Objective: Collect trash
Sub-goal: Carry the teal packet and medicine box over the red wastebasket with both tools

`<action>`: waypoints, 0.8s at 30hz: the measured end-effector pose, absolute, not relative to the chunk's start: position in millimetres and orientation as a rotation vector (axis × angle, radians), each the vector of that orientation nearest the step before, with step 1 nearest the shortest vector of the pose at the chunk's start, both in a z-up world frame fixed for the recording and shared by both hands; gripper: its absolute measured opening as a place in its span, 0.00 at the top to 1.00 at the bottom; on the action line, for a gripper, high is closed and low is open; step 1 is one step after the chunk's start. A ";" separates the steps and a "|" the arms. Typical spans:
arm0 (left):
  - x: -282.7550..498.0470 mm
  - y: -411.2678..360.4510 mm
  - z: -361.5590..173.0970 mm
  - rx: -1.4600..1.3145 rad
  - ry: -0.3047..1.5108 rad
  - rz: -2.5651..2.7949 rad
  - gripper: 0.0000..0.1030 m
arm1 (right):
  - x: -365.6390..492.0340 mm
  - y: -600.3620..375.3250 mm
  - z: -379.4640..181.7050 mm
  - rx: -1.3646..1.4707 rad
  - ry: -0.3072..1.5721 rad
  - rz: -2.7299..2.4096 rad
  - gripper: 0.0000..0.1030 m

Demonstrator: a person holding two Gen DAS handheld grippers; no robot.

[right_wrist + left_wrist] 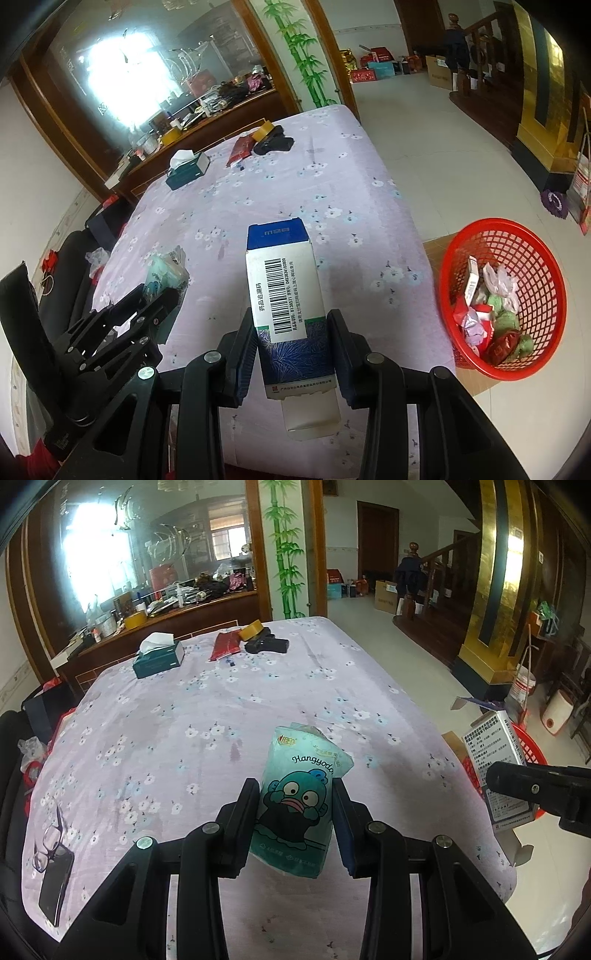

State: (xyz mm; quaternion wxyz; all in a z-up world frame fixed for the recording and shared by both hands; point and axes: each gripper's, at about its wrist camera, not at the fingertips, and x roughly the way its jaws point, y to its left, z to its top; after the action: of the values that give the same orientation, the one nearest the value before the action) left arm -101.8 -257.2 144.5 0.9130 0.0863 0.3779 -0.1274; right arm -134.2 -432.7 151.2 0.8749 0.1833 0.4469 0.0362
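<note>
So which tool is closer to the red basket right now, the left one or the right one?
Right. The right tool, holding the medicine box, sits beside the red basket. The left tool, gripping the tissue pack, is farther off, beyond the right one.

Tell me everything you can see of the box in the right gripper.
The box is a slim cardboard carton, white with a barcode label, a blue top end and a dark blue leaf-patterned lower part. Its bottom flap hangs open. It stands nearly upright, lifted above the table, clamped at its lower part between the right gripper's pads. Nothing else touches it. The red basket is to its right.
</note>
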 end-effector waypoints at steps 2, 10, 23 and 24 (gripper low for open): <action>-101.9 -263.3 144.3 0.186 0.779 -0.270 0.64 | -136.0 -437.8 150.5 0.390 0.931 0.068 0.61; -104.4 -289.1 144.6 0.223 0.778 -0.313 0.64 | -148.2 -464.1 149.8 0.431 0.917 0.023 0.60; -106.8 -348.0 156.8 0.265 0.751 -0.431 0.64 | -174.0 -526.9 153.6 0.521 0.877 -0.099 0.60; -107.8 -355.8 160.1 0.266 0.747 -0.456 0.64 | -177.6 -535.6 154.3 0.533 0.870 -0.120 0.60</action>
State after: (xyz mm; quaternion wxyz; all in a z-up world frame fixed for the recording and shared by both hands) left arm -107.8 -355.8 160.1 0.8972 0.1284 0.3606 -0.2203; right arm -177.6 -535.6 154.3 0.8709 0.2551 0.4161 -0.0575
